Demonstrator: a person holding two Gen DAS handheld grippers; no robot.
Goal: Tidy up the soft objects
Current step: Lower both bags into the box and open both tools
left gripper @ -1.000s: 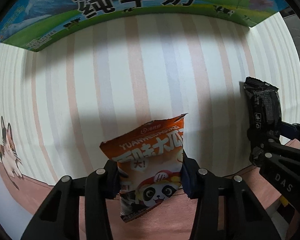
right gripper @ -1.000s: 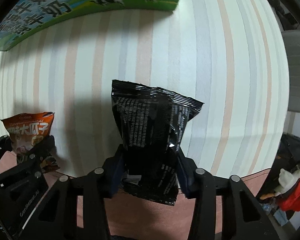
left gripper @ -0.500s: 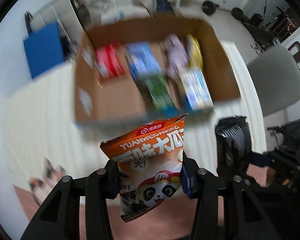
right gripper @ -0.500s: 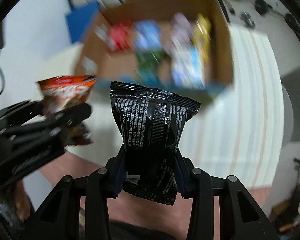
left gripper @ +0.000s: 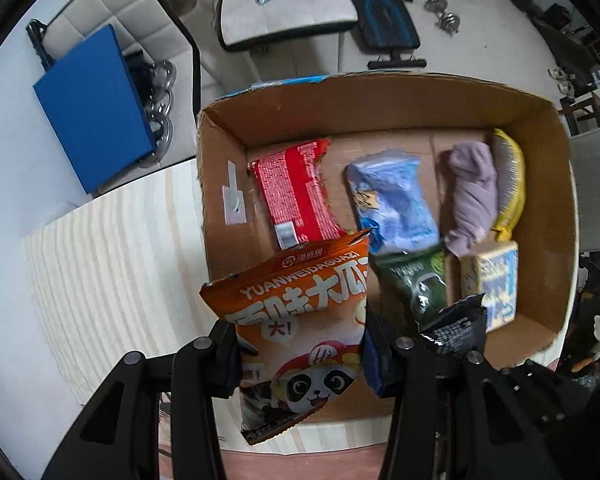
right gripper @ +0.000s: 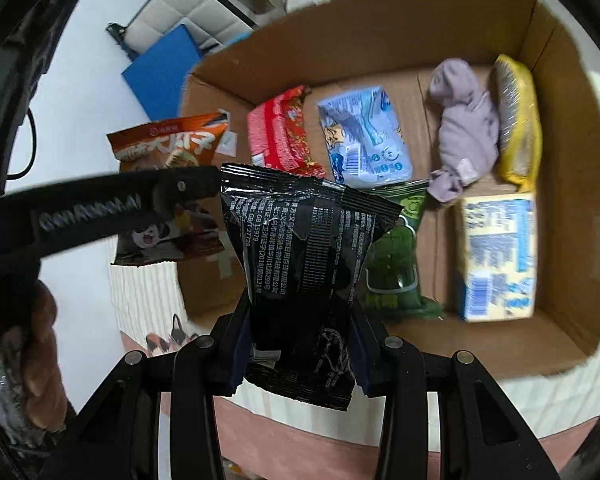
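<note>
Here, orange packet [left gripper: 300, 332] upright, black packet [right gripper: 300, 264] upright

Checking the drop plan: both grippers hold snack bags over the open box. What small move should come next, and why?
Probably lower the left gripper with its orange panda snack bag toward the bare cardboard floor left of the red packet in the brown cardboard box; the right gripper grips the black foil bag.

Cardboard box [left gripper: 548, 184] on striped cloth [left gripper: 112, 264]; packets [left gripper: 392, 200] inside box.
</note>
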